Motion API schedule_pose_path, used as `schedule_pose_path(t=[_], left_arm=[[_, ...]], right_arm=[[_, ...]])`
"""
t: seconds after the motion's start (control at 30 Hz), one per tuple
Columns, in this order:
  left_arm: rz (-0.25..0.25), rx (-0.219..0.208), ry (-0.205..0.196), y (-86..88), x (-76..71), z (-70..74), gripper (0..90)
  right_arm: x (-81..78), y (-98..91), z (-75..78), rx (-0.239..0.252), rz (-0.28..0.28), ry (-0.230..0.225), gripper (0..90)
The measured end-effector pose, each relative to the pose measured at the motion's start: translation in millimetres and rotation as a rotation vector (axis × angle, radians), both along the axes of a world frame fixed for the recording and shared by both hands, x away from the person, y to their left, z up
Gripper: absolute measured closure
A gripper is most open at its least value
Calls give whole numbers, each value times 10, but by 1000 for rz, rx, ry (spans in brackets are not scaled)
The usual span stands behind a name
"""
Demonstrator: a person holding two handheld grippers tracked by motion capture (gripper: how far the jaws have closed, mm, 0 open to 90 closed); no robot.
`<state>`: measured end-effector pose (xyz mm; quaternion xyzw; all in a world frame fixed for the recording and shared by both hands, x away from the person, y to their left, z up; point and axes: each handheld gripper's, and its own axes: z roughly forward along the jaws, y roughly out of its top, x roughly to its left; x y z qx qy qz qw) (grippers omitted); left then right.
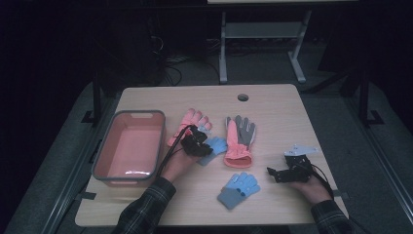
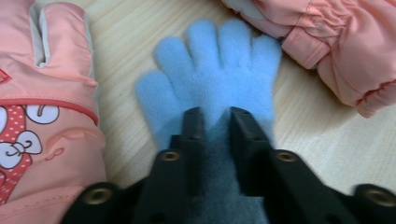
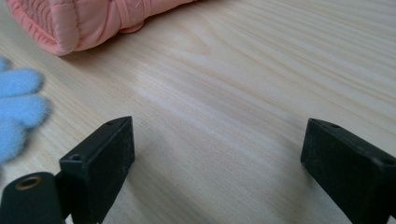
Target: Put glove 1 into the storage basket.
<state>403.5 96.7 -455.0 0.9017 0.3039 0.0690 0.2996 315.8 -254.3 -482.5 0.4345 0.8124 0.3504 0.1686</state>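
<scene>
A light blue fleece glove (image 2: 219, 60) with a grey cuff lies flat, fingers pointing away from me. My left gripper (image 2: 217, 112) is down on it where palm meets cuff, jaws close together with the fabric between them. In the high view the left gripper (image 1: 197, 144) sits over this blue glove (image 1: 217, 145) at the table's middle. My right gripper (image 1: 271, 173) rests low at the right, and its jaws (image 3: 217, 140) stand wide open over bare wood. A second blue glove (image 1: 238, 189) lies near the front edge, its fingertips (image 3: 18, 107) left of the right jaws.
A pink basin (image 1: 163, 131) stands empty at the left. A pink glove with a bow print (image 2: 46, 116) lies left of the held glove. A pink and grey glove (image 1: 239, 139) lies to its right. A cable hole (image 1: 243, 97) marks the table's far side.
</scene>
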Motion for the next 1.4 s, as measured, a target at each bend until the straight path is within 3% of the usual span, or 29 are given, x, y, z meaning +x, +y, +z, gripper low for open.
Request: schedule_pose_path(t=[0.17,0.37,0.5,0.73,0.87,1.17,1.2,1.4], left_arm=[[-1,-6,5,14,1,5,841],[0,-41,33,74,-31,86,866],[3,-47,31,82,-76,128,874],[5,-73,17,121,-213,316,876],[13,-117,7,184,-314,438,876],[-50,-158,22,201,-550,571,876],[-57,-185,38,162,-604,573,876],[-105,-192,49,32,-751,581,876]], right_arm=[[1,0,0,0,1,-1,92],[1,0,-1,0,1,-1,92],[1,-1,-1,0,1,-1,91],[1,0,0,0,1,-1,92],[0,0,0,0,1,-1,92],[1,0,0,0,1,-1,92],[1,0,0,0,1,-1,92],[1,0,-1,0,1,-1,92]])
